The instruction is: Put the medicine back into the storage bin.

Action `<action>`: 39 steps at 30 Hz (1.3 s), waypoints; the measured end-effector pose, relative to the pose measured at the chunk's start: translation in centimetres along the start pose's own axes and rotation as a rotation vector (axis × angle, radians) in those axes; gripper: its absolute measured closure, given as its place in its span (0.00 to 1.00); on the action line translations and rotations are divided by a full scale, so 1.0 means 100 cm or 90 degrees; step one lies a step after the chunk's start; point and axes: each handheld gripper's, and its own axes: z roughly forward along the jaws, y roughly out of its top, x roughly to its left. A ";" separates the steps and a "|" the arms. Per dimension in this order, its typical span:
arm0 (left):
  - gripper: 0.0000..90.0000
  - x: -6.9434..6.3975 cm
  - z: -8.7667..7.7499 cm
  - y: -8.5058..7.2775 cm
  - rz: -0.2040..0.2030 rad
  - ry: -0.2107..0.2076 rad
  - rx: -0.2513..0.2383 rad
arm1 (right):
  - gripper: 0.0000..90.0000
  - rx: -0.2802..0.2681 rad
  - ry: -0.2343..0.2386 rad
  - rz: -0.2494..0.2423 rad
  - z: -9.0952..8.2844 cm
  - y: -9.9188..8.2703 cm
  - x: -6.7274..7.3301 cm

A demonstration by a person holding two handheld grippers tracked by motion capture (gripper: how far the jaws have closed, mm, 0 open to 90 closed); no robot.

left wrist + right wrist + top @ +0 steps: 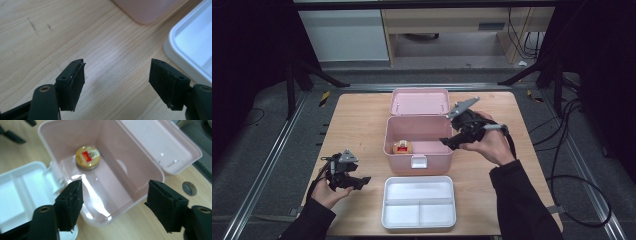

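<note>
Gold-lidded, with a red label on top: small round jar point(88, 157), sitting on the floor of the pink box point(419, 161), close to the near-left corner as the high view has it point(402, 147). Probably light and rigid, glass or hard plastic under a metal cap, so likely slick at the sides and liable to roll if tipped; best taken across the lid's rim or the body just beneath it, coming straight down from above. Hemmed in by the box's smooth, glossy walls on two sides, leaving room for the jaws mainly toward the box's empty middle and right. Hinged lid point(420, 102) thrown back flat beyond the box, out of the way of any lift. Right gripper point(452, 142) poised over the box's right rim, jaws wide apart and holding nothing, aimed down into the cavity with the jar well ahead of them. White divided tray point(419, 202) empty and just in front of the box, its rim close to the latch, an easy short carry once above the wall. Left gripper point(360, 181) low over bare wooden table point(75, 37) left of the tray, jaws likewise spread and empty. Table edges well apart from all of it; plenty of open wood on both sides.
</note>
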 end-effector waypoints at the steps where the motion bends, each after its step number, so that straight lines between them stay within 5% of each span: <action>1: 0.33 -0.002 -0.002 0.002 0.008 -0.002 0.000 | 0.35 0.001 0.004 -0.001 -0.004 -0.006 0.003; 6: 0.36 -0.016 -0.010 0.010 0.047 -0.024 -0.012 | 0.38 0.017 0.032 -0.021 -0.009 -0.039 0.020; 14: 0.42 -0.045 -0.007 0.018 0.124 -0.077 0.005 | 0.44 0.076 0.088 -0.073 0.016 -0.077 0.054; 28: 0.57 -0.078 0.004 0.023 0.244 -0.149 0.060 | 0.60 0.154 0.157 -0.146 0.056 -0.087 0.095; 39: 0.73 -0.090 0.022 0.028 0.283 -0.176 0.118 | 0.75 0.218 0.178 -0.171 0.076 -0.095 0.104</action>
